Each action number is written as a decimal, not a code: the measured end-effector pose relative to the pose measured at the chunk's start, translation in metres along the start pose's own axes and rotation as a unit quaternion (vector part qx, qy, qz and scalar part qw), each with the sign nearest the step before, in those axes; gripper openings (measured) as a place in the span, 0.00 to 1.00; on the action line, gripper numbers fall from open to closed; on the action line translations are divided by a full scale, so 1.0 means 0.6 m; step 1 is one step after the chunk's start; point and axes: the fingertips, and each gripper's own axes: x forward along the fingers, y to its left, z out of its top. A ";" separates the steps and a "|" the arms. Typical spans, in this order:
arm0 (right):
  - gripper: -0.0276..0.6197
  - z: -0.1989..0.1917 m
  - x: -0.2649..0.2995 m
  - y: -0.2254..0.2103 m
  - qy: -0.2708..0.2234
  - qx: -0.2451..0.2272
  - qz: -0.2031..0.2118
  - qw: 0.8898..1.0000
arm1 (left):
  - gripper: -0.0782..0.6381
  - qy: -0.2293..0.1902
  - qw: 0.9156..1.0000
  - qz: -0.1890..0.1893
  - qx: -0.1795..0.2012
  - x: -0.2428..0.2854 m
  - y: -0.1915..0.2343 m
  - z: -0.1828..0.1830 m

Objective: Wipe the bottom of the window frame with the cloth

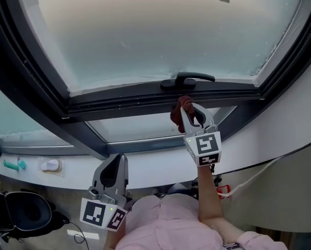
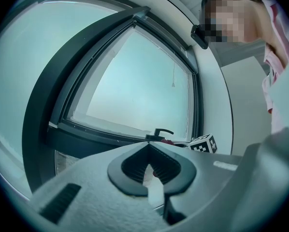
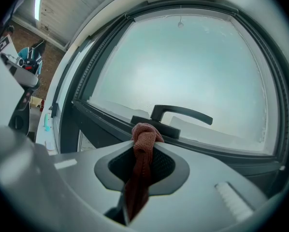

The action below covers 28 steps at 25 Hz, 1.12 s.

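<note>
The rust-red cloth [image 3: 144, 138] is bunched into a knot and clamped between the closed jaws of our right gripper [image 1: 190, 111], with its tail hanging back between the jaws. We hold it up at the bottom rail of the dark window frame [image 1: 119, 101], just below the black handle [image 1: 189, 80]. From here we cannot tell whether the cloth touches the rail. Frosted glass [image 1: 160, 30] fills the sash above. Our left gripper [image 1: 115, 162] hangs low and well apart from the frame, in front of the white sill [image 1: 150, 166], its jaws drawn together on nothing. On the sill at far left lie a small teal object [image 1: 14, 165] and a white one [image 1: 50, 165]. A pink sleeve [image 1: 171, 223] shows at the bottom edge.
</note>
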 end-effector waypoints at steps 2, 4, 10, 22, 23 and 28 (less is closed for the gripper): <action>0.13 0.002 0.000 -0.001 -0.006 0.000 0.004 1.000 | 0.11 0.001 1.000 0.001 0.000 0.002 -0.001 -0.001; 0.13 0.001 -0.002 -0.007 -0.010 0.000 0.002 1.000 | 0.11 0.003 1.000 0.003 0.001 0.002 -0.002 -0.001; 0.13 -0.008 -0.010 -0.027 -0.004 0.009 -0.004 1.000 | 0.11 0.007 1.000 0.002 0.004 0.008 -0.010 -0.003; 0.13 -0.012 -0.018 -0.049 -0.004 0.011 0.004 1.000 | 0.11 0.010 1.000 -0.005 0.006 0.027 -0.043 -0.007; 0.13 -0.013 -0.019 -0.051 -0.004 0.011 0.004 1.000 | 0.11 0.010 1.000 -0.005 0.006 0.028 -0.046 -0.007; 0.13 -0.017 -0.023 -0.064 -0.003 0.013 0.005 1.000 | 0.11 0.009 1.000 0.003 0.006 0.026 -0.051 -0.008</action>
